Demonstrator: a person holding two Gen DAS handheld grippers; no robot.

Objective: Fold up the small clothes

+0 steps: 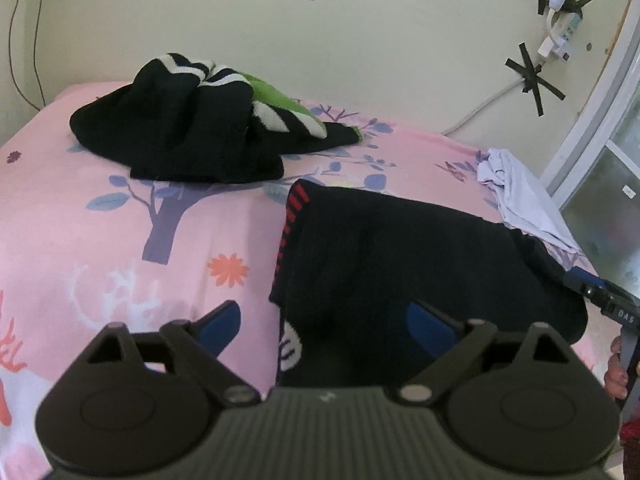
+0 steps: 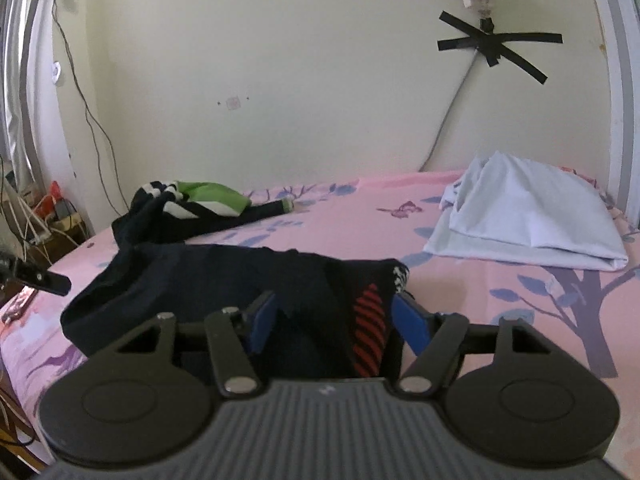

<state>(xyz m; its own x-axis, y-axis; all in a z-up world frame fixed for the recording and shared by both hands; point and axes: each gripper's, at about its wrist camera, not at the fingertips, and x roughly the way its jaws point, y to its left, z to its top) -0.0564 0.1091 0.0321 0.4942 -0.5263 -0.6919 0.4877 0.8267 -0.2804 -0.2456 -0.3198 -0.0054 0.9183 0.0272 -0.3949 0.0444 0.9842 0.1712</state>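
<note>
A black garment with red stripes (image 1: 420, 248) lies spread on the pink bed sheet (image 1: 100, 240). My left gripper (image 1: 324, 326) stands open at its near left edge, with one blue finger over the sheet and the other over the black cloth. In the right wrist view the same garment (image 2: 200, 276) bunches up between the blue fingers of my right gripper (image 2: 336, 324). Those fingers stand apart on either side of the red-striped fold and I see no pad pressing it. The right gripper's dark body (image 1: 612, 300) and a hand (image 1: 616, 372) show at the garment's right end.
A crumpled black garment with white and green stripes (image 1: 192, 120) (image 2: 188, 204) lies at the back left of the bed. A folded white cloth (image 1: 524, 204) (image 2: 532, 216) sits at the back right. A wall with taped cables and a window frame border the bed.
</note>
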